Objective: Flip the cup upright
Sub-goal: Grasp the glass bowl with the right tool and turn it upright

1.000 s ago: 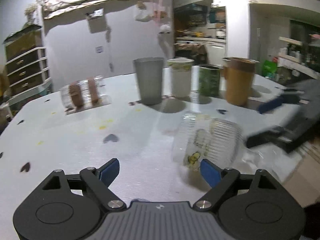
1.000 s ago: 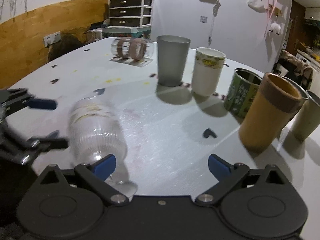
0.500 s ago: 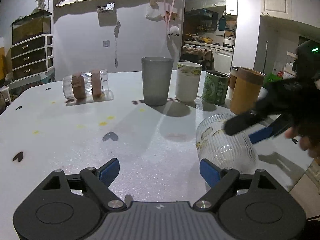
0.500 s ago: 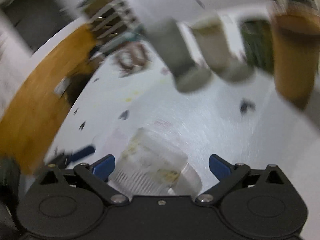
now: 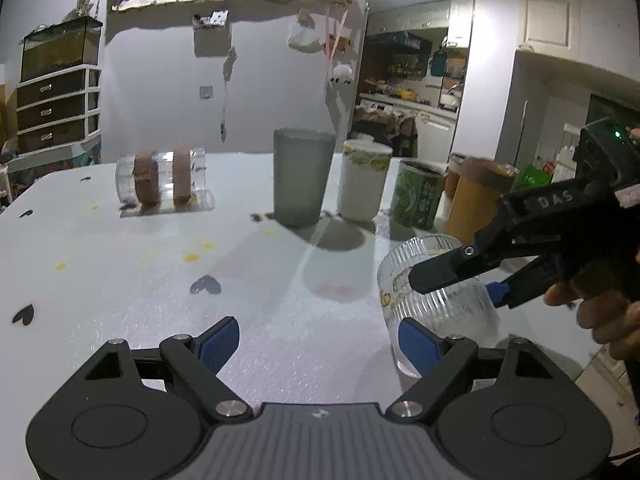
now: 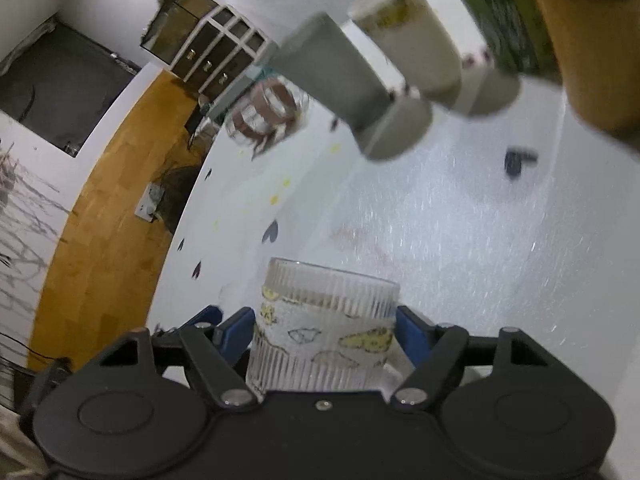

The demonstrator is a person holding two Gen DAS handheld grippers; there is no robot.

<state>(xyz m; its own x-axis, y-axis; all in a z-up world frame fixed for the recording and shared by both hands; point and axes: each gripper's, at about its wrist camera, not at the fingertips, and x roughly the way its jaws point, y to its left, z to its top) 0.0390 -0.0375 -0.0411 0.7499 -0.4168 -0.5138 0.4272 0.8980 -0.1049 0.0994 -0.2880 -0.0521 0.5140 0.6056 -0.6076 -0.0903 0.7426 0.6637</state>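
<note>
A clear ribbed glass cup (image 5: 436, 304) with yellow drawings stands upright on the white table (image 5: 120, 280) at the right. It also shows in the right wrist view (image 6: 324, 328). My right gripper (image 6: 326, 330) is shut on the cup from the side, its blue pads (image 6: 408, 330) against the glass. It also shows in the left wrist view (image 5: 456, 284). My left gripper (image 5: 318, 342) is open and empty, low over the table, with its right pad (image 5: 416, 346) just in front of the cup.
A grey cup (image 5: 302, 176), a white cup (image 5: 362, 180), a green tin (image 5: 418, 194) and a tan cup (image 5: 476, 200) stand in a row at the back. A clear glass with brown bands (image 5: 162, 180) lies on its side at the back left.
The ribbed cup lay on its side a second ago and now stands upright. My right gripper closed on it and rolled over sideways with it. My left gripper stayed open.
</note>
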